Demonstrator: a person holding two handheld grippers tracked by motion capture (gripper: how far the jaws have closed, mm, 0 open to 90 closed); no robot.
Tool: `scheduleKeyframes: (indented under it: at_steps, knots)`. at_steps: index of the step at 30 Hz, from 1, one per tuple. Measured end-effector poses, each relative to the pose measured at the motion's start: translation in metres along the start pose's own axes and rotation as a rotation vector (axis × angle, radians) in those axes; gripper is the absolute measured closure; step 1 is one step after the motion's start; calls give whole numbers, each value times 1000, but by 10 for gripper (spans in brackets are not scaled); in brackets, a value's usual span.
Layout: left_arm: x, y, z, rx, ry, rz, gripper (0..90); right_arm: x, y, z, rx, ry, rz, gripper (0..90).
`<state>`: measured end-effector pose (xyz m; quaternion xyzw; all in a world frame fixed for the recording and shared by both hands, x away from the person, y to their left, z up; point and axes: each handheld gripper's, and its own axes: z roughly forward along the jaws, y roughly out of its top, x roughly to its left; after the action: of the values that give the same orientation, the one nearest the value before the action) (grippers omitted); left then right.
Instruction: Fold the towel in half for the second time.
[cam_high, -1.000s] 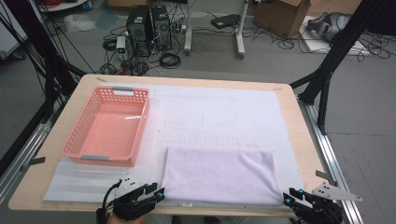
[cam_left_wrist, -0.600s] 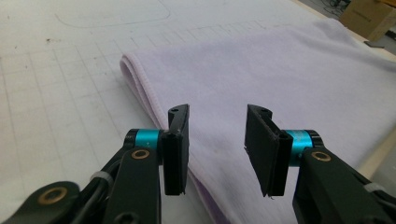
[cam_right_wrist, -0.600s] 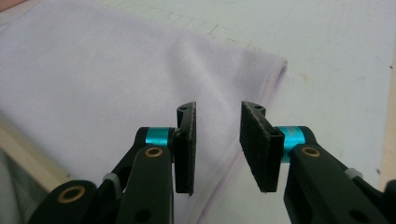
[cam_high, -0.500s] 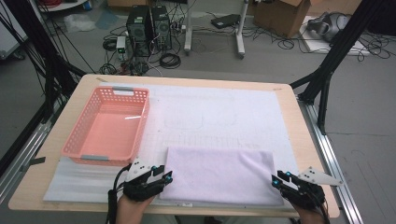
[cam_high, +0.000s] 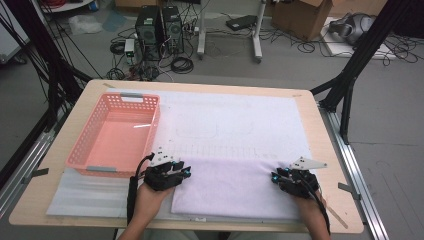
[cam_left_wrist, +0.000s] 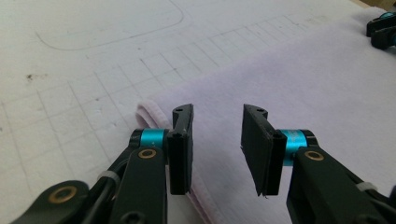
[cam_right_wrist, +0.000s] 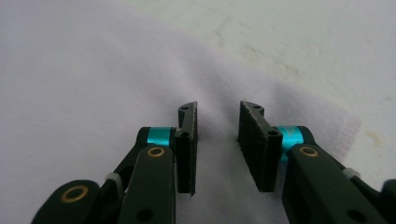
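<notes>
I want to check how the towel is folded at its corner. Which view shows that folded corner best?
The left gripper view: the lilac towel shows its rounded, doubled corner beside the left gripper. The high view shows the whole towel flat but small. The right gripper view shows plain cloth and a far edge.

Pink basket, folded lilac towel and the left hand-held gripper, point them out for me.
pink basket (cam_high: 92, 151), high view, its near left wall.
lilac towel (cam_high: 227, 187), high view, its middle.
left hand-held gripper (cam_left_wrist: 217, 140), left gripper view, between its fingertips.
</notes>
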<state>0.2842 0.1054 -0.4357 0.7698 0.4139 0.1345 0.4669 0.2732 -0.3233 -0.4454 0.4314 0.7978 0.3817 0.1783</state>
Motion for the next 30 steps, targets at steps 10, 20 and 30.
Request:
scheduleKeyframes:
  at_steps: [10,20,30]
  knots:
    - [13,0,16,28,96,-10,481,-43,-7,-25,-55,-95,191,576]
    - [19,-3,19,54,60,-78,461,-41,-13,-16,11,-58,209,511]
    - [23,-6,16,63,-9,-135,682,-40,-18,-30,74,31,204,513]
